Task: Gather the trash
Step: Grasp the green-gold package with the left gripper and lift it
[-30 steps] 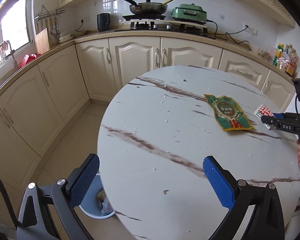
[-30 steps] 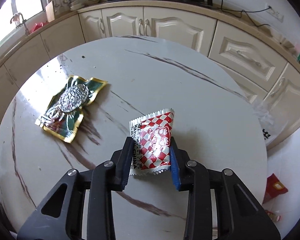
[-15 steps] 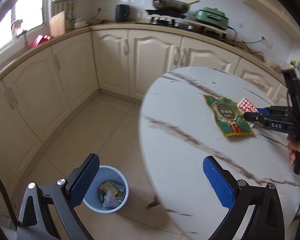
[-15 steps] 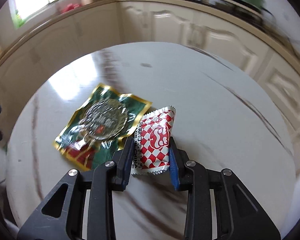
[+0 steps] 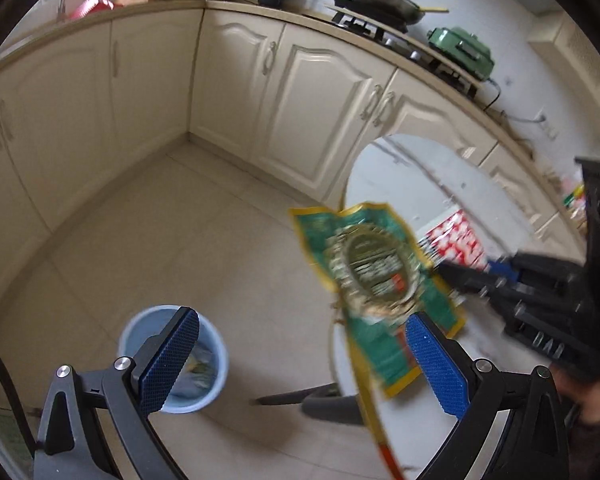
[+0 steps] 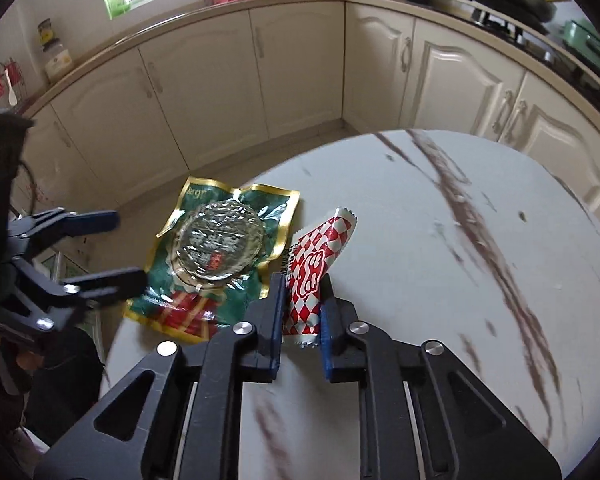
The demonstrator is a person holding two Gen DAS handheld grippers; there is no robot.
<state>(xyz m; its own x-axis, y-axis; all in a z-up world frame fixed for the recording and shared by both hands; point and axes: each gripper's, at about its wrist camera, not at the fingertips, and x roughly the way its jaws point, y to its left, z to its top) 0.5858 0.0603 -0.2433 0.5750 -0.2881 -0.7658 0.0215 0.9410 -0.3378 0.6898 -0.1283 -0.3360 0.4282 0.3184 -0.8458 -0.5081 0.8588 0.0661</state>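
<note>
Right gripper (image 6: 300, 312) was closing on the red-checked snack packet (image 6: 314, 268), pushing the green wrapper (image 6: 220, 256) tableward-edge, probably toward the bin (image 5: 172, 360); left gripper (image 5: 300, 360) gaped empty.

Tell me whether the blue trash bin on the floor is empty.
Not empty. The left wrist view shows crumpled wrappers inside the blue bin; how full is unclear, since a claw finger covers part.

Two snack wrappers: one green foil wrapper (image 6: 224, 256) and one red-checked wrapper (image 6: 320, 264). One blue waste bin (image 5: 216, 364). Two hand-held grippers: left (image 5: 300, 364), right (image 6: 300, 324). One marble worktop (image 6: 440, 240).
</note>
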